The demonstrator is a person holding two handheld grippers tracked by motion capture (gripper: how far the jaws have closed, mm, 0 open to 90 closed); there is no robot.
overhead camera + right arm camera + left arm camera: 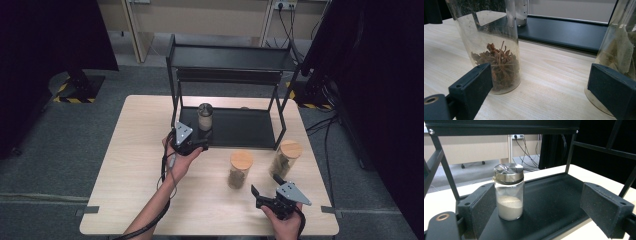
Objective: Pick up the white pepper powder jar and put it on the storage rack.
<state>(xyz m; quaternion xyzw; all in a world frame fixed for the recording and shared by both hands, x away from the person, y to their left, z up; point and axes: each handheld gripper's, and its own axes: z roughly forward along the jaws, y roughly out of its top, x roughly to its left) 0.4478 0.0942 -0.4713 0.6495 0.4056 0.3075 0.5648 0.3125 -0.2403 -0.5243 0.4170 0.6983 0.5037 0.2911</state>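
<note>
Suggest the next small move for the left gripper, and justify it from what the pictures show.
Probably ease the left gripper back from the rack. The shaker jar stands upright on the rack's lower shelf, the jaws are open, one beside it and one well clear, so it seems already placed.

A pale wooden table (140,165) is standing on grey carpet, and a black metal rack (227,60) with two shelves is sitting at its far side. A small glass jar (205,117) with a metal lid is standing at the left end of the rack's lower shelf. The left gripper (199,145) is hovering just in front of that jar, its jaws pointing toward the rack. Two taller jars with wooden lids are standing on the table in front of the rack: the middle jar (240,170) and the right jar (286,159). The right gripper (264,192) is sitting low near the table's front edge, its jaws standing apart and pointing toward the middle jar.
</note>
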